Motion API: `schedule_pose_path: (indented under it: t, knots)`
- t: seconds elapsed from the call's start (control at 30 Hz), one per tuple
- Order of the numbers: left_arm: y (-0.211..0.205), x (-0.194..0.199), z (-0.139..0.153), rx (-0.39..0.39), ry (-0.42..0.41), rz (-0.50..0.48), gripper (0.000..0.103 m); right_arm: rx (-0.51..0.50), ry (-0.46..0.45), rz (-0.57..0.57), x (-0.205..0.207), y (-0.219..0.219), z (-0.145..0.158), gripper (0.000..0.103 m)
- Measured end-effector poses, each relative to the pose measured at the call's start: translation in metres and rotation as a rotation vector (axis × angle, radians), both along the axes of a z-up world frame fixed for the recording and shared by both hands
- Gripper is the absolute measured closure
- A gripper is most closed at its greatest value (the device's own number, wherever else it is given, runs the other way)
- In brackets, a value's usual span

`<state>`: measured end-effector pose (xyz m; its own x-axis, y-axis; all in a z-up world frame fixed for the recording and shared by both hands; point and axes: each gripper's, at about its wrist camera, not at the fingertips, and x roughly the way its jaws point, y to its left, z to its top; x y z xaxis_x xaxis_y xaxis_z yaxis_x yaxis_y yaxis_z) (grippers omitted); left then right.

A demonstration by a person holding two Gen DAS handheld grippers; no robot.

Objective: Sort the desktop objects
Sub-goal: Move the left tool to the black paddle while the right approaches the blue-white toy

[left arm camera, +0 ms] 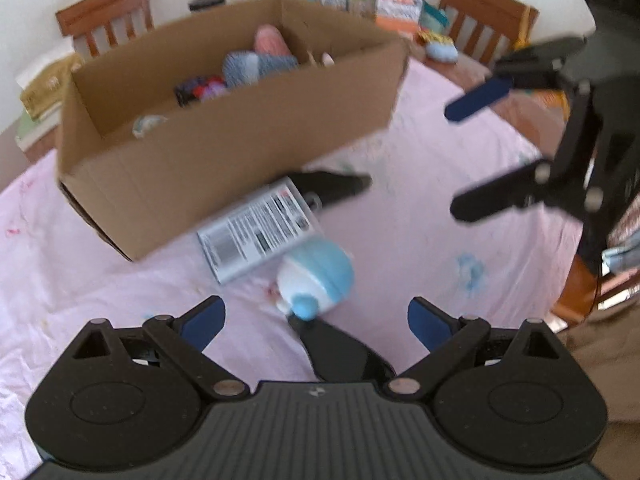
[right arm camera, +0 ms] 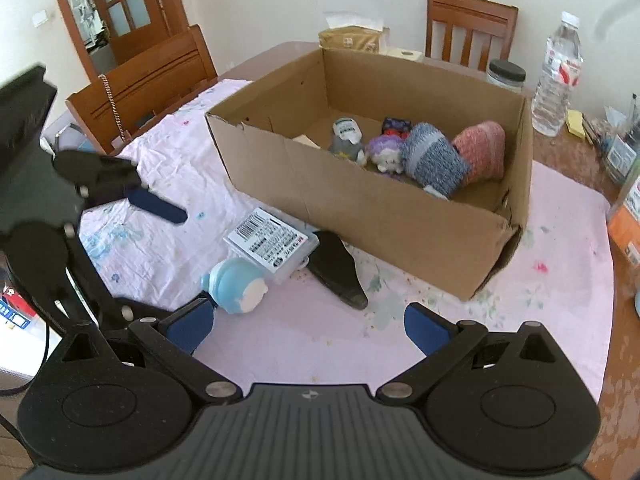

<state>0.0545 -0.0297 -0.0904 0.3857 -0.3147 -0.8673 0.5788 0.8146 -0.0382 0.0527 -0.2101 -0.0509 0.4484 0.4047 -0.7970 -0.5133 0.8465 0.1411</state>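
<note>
Right wrist: both grippers, left (left arm camera: 316,322) & right (right arm camera: 308,326), apart, empty, near box (right arm camera: 360,208).

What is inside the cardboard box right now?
The cardboard box holds a pink knitted roll, a blue knitted roll, a purple plush and a grey figure. Its near wall hides the floor below them.

Bright, soft daylight all over, with only faint shadows under the cardboard box (right arm camera: 384,216) on the pink cloth. The left wrist view is smeared by motion blur, especially the box (left arm camera: 224,168) and barcode label (left arm camera: 256,232), while the right wrist view is sharp. Both bend hard at the fisheye edges, with dark corners.
</note>
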Motion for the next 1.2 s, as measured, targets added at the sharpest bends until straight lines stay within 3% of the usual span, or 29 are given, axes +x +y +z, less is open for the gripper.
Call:
schedule_pose_path:
  t: [0.4,0.67,1.2]
  knots:
    - [-0.001,-0.010,-0.026,0.082,0.013,-0.046,0.005,0.011,0.045,-0.048,-0.008,-0.008,-0.009,0.000]
    - [0.015,-0.009,-0.029,0.059,0.041,0.008,0.005,0.013,0.054,-0.057,-0.010,-0.006,-0.010,0.000]
    - [0.053,-0.006,-0.031,0.118,0.039,0.126,0.005,0.009,0.068,-0.031,-0.005,0.002,-0.014,0.000]
